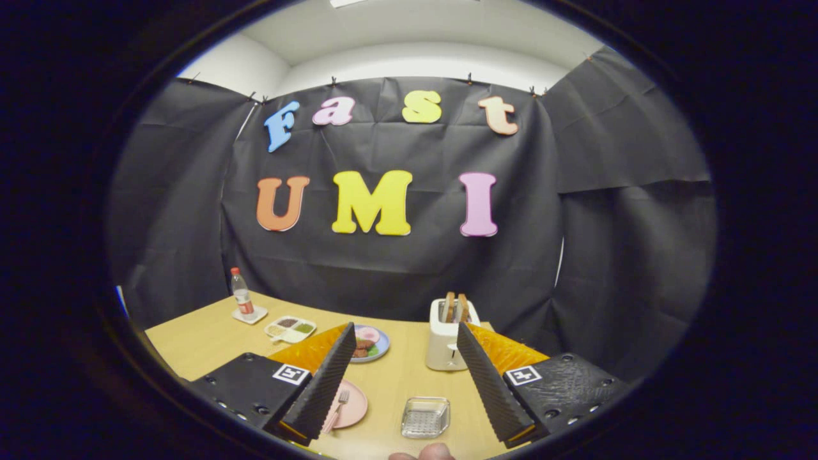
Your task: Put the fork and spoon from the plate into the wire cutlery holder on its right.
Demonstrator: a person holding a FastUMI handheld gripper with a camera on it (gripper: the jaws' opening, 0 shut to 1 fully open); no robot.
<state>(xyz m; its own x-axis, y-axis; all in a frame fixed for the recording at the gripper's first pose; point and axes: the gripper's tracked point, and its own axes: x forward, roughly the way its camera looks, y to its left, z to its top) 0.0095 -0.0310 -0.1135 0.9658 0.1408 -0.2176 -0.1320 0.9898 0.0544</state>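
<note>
Your tongs (404, 377) gape wide, gripping nothing. Between the fingers sits the wire cutlery holder (425, 416); the pink plate (352, 405) with the fork (337, 409) lies beside the left finger. Beyond stands a toaster (447, 335).

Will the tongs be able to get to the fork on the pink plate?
Probably yes. The tongs are open above the table, and the fork lies uncovered on the pink plate, just beside one finger. Nothing blocks the way down.
</note>
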